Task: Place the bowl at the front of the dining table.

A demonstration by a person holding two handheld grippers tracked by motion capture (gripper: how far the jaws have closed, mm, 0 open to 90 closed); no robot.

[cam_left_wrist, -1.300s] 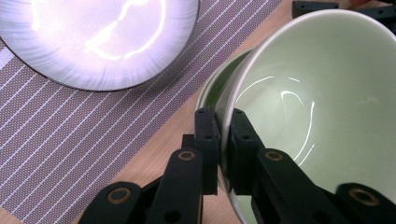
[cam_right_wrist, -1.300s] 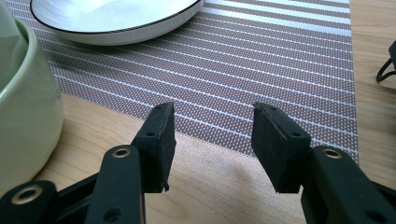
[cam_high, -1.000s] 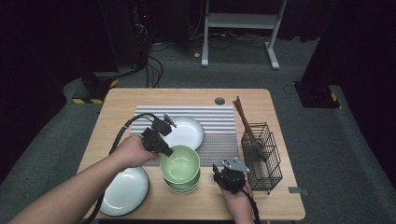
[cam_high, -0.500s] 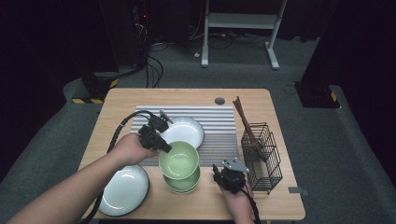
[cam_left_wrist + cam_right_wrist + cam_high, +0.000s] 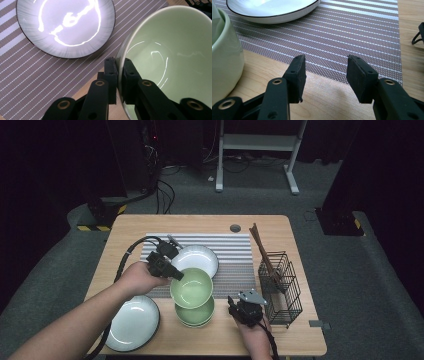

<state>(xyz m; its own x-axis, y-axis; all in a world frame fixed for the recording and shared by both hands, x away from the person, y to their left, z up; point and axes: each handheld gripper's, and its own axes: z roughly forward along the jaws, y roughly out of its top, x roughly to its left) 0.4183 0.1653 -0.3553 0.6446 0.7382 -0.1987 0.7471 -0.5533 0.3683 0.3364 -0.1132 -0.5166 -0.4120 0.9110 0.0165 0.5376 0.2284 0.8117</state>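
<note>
My left gripper (image 5: 176, 276) (image 5: 118, 67) is shut on the near rim of a pale green bowl (image 5: 192, 287) (image 5: 170, 50), one pad inside and one outside. It holds that bowl tilted just above a second green bowl (image 5: 196, 314) (image 5: 224, 57) resting on the wooden table. A white plate (image 5: 197, 257) (image 5: 65, 25) (image 5: 269, 7) lies on the striped mat (image 5: 235, 255) (image 5: 352, 32) just beyond the held bowl. My right gripper (image 5: 236, 304) (image 5: 325, 72) rests low over the table to the right of the bowls, open, with nothing between its fingers.
A pale plate (image 5: 132, 322) sits at the table's front left by the left forearm. A black wire basket (image 5: 281, 287) with brown chopsticks (image 5: 262, 252) stands at the right, close to my right gripper. The left gripper's cable (image 5: 127, 255) loops over the mat's left edge.
My left gripper has raised the green bowl slightly off the lower bowl and toward the mat. The right gripper has stayed where it was.
</note>
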